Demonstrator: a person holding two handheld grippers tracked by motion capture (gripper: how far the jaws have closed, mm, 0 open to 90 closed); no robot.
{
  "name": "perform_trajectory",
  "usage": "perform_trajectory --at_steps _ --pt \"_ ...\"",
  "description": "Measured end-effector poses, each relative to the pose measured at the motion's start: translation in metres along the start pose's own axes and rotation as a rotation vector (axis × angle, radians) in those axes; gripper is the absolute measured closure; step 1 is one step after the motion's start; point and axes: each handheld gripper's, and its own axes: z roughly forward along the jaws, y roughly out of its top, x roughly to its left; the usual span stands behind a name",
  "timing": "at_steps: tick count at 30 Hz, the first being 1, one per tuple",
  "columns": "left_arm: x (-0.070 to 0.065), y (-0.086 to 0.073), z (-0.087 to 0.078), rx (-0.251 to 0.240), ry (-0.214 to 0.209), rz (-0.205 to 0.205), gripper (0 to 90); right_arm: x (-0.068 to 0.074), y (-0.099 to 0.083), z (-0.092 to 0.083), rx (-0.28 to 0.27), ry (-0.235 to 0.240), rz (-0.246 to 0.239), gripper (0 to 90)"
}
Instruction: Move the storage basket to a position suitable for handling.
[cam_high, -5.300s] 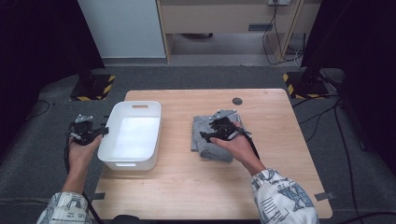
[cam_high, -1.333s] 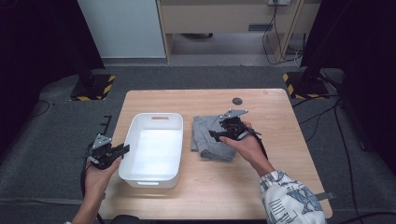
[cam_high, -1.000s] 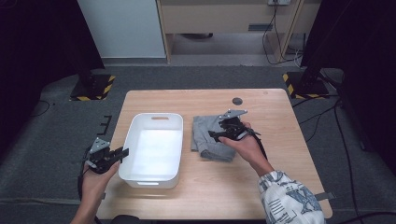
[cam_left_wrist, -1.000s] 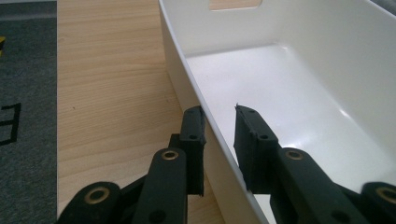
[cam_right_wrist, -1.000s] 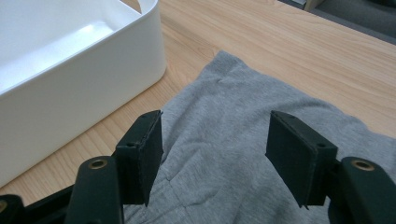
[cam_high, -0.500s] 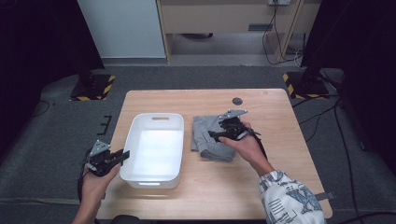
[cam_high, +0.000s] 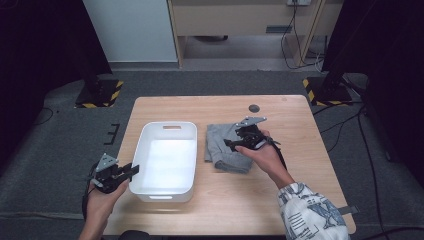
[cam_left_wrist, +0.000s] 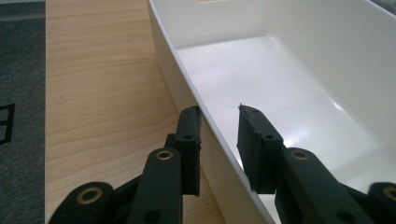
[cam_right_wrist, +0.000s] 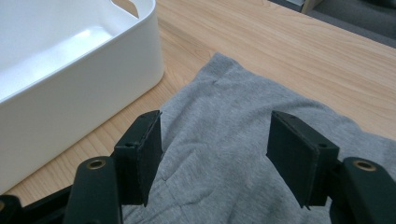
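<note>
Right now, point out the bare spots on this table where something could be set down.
Bare wood: the far strip behind the white bin and grey cloth, and the near right corner of the table. Crowded: the narrow gap between bin and cloth.

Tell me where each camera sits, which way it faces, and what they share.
High view: above the person's side, looking forward and down on the table; forearms, both grippers.
Left gripper view: on the left gripper, facing along the white bin wall, which stands between its jaws.
Right gripper view: on the right gripper, open above the grey cloth.
All three share the bin.
</note>
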Motion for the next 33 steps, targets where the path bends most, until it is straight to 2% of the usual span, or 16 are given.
perform_trajectory --at_steps 8,11,20,22,23,25,27,28,30,33 --pt "-0.004 -0.003 -0.003 0.002 -0.007 0.002 67.5 0.0 0.0 0.001 0.003 0.001 -0.001 35.1" --pt "-0.005 -0.004 -0.004 0.004 -0.026 -0.004 66.6 0.0 0.0 0.001 0.002 0.0 -0.001 35.1" --pt "-0.004 -0.003 -0.003 0.003 -0.043 -0.007 65.6 0.0 0.0 0.0 0.001 -0.001 0.0 34.4" --pt "-0.002 -0.002 -0.003 -0.005 -0.052 -0.006 59.0 -0.001 0.0 0.0 -0.002 -0.003 0.003 33.8" --pt "-0.001 0.0 -0.003 -0.015 -0.047 -0.003 59.0 -0.001 0.0 0.0 -0.001 -0.004 0.003 33.4" --pt "0.001 0.004 -0.002 -0.025 -0.05 -0.002 45.5 -0.002 0.001 -0.002 -0.004 -0.006 0.007 32.2" --pt "0.001 0.006 -0.001 -0.024 -0.055 -0.001 38.8 -0.003 0.001 -0.002 -0.007 -0.009 0.01 31.1" --pt "0.002 0.008 -0.001 -0.028 -0.054 -0.002 38.8 -0.003 0.001 -0.002 -0.007 -0.009 0.01 31.1" --pt "0.003 0.013 0.001 -0.044 -0.066 -0.004 30.2 -0.004 0.001 -0.003 -0.013 -0.016 0.013 28.4" --pt "0.003 0.017 0.003 -0.049 -0.068 0.005 25.1 -0.006 0.001 -0.003 -0.015 -0.02 0.022 25.2"
